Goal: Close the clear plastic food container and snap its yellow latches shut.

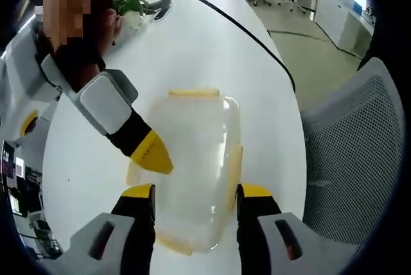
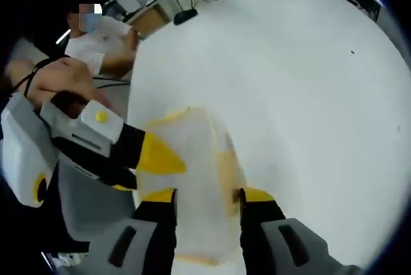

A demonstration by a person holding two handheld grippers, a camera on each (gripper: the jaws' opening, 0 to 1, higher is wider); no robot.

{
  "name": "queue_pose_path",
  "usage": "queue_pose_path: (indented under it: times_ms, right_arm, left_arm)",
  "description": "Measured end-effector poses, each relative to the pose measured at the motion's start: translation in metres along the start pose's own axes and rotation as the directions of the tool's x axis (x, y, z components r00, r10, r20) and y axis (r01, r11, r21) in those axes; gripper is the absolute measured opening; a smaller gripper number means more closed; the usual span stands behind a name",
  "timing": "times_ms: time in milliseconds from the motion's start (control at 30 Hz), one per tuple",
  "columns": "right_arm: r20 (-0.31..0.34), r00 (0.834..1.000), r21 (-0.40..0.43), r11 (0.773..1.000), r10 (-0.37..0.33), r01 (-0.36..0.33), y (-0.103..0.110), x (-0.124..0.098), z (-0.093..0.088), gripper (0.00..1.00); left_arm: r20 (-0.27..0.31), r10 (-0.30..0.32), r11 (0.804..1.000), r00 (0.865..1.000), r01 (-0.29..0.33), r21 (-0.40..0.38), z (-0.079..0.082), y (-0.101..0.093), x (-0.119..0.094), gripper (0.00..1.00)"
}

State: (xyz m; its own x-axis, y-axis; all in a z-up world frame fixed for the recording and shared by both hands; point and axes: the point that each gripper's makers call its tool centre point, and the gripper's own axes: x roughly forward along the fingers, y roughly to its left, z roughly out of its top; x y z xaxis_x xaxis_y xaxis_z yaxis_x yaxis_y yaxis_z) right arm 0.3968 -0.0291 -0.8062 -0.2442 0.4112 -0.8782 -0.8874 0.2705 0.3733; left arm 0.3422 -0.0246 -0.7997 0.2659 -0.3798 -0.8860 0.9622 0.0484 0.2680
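Note:
The clear plastic container point(image 1: 196, 140) lies on the white table point(image 1: 192, 44) with its lid on. Yellow latches show along its far edge point(image 1: 192, 93) and its right side point(image 1: 236, 166). My left gripper point(image 1: 196, 195) is open, its yellow-tipped jaws standing over the container's near end. The right gripper point(image 1: 154, 156), held by a hand, comes in from the upper left and its yellow tip touches the container's left edge. In the right gripper view the container point(image 2: 199, 159) sits under my open right gripper point(image 2: 207, 196), and the left gripper point(image 2: 160, 157) reaches it from the left.
A grey mesh office chair point(image 1: 359, 159) stands close to the table's right edge. A black cable point(image 1: 225, 15) crosses the far table near a small plant point(image 1: 131, 5). A person point(image 2: 96, 37) sits beyond the table at the upper left.

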Motion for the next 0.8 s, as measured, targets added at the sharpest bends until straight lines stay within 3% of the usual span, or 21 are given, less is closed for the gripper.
queue_pose_path:
  times_ms: [200, 800]
  right_arm:
    - [-0.051, 0.999, -0.018, 1.000, -0.010, 0.010, 0.0027, 0.0007, -0.0005, 0.36]
    - [-0.032, 0.999, 0.010, 1.000, 0.004, -0.004, -0.0003, -0.0002, -0.0011, 0.32]
  left_arm:
    - [-0.028, -0.002, 1.000, 1.000, 0.002, -0.005, 0.0007, -0.0007, 0.0007, 0.48]
    - [-0.063, -0.010, 1.000, 0.998, 0.010, 0.001, 0.0004, -0.0005, 0.0017, 0.46]
